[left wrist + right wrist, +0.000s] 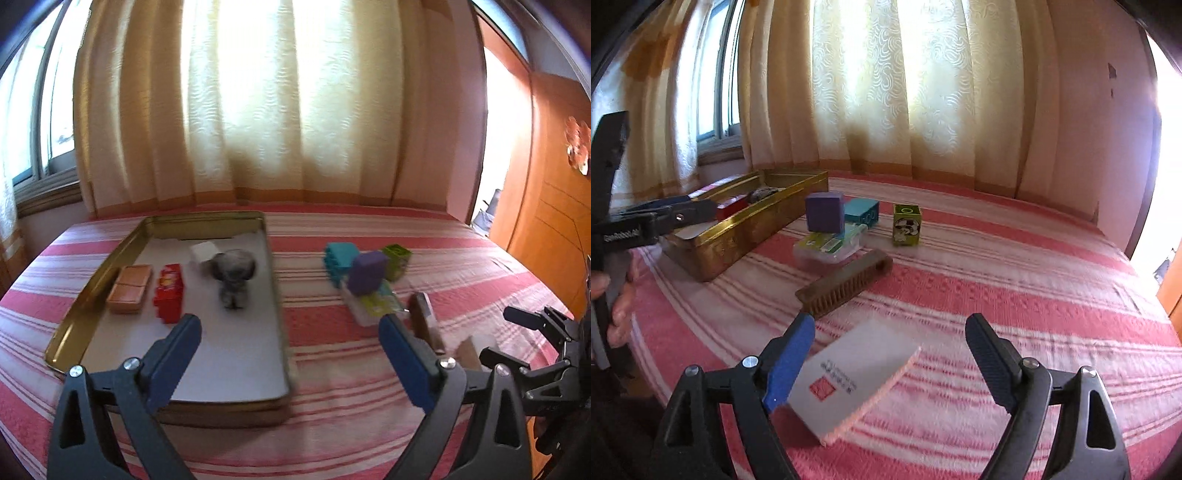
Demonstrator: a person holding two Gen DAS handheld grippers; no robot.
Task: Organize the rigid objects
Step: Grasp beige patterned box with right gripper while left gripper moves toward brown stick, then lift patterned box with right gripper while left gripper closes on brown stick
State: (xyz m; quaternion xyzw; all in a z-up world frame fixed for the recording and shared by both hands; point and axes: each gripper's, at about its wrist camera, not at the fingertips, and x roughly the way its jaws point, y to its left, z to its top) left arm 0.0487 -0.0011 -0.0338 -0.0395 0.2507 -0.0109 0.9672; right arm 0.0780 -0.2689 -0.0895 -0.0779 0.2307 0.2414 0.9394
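Lying skewed between the spread fingers of the right claw (890, 360), the flat white pink-edged card pad (849, 376) sits far nearer it than the empty, spread left claw (290, 354).

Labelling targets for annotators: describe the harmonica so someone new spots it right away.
Start at the gold tin tray on the pink striped bedspread. Beside it lies a cluster of coloured blocks on a clear plastic case; the harmonica lies just in front of that cluster, nearer the right gripper. It is the only long, brown, bar-shaped item, with a row of slots along one edge.
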